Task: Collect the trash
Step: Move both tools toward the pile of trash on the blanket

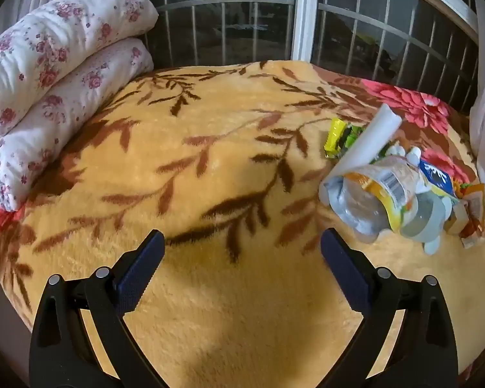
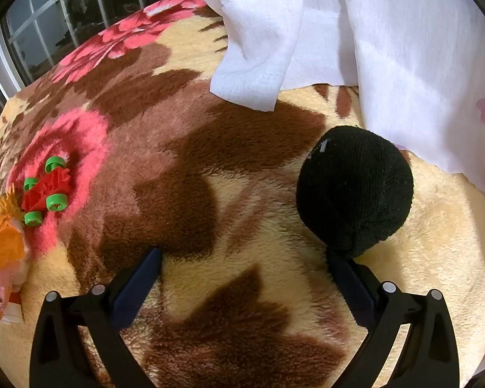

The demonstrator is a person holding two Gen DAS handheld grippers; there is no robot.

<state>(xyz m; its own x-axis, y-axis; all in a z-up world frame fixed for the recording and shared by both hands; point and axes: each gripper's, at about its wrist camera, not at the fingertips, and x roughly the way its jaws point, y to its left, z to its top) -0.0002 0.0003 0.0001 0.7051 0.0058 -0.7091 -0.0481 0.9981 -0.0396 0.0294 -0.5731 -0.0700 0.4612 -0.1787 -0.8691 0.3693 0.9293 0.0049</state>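
A pile of trash lies on the blanket at the right of the left wrist view: a crushed clear plastic bottle [image 1: 375, 194] with an orange label, a white rolled sheet [image 1: 368, 139], a yellow-green wrapper [image 1: 339, 135] and a blue packet [image 1: 436, 177]. My left gripper [image 1: 242, 242] is open over bare blanket, left of and nearer than the pile. My right gripper [image 2: 244, 257] is open too, nothing between its fingers. A black rolled sock [image 2: 355, 190] lies just past its right fingertip. An orange crumpled wrapper [image 2: 1, 252] and a red toy with green wheels [image 2: 47, 190] lie at the left.
Two folded floral quilts [image 1: 48, 74] are stacked at the far left of the bed. A barred window [image 1: 242, 13] runs behind the bed. White fabric [image 2: 388, 38] hangs over the blanket [image 2: 210, 168] at the top right.
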